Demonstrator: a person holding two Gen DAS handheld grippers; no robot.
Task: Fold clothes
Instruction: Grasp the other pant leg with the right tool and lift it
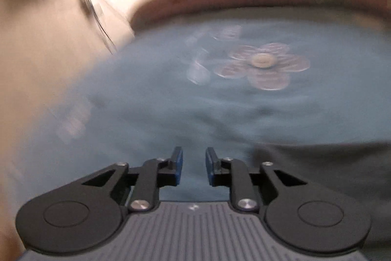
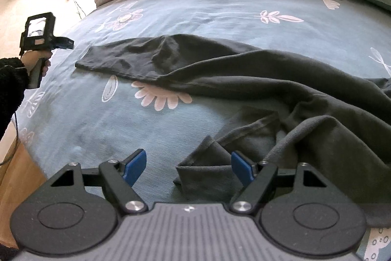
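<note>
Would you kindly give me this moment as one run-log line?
left gripper: open, empty | right gripper: open over cuff | dark garment: unfolded on bed sheet

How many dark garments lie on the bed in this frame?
1: a dark grey garment spread across the blue bedsheet, one cuff between the right claw's open pads. More may lie outside the view.

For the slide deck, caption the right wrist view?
Open right tool poised over the cuff of dark grey trousers spread on a floral blue bedsheet; left tool held clear.
</note>
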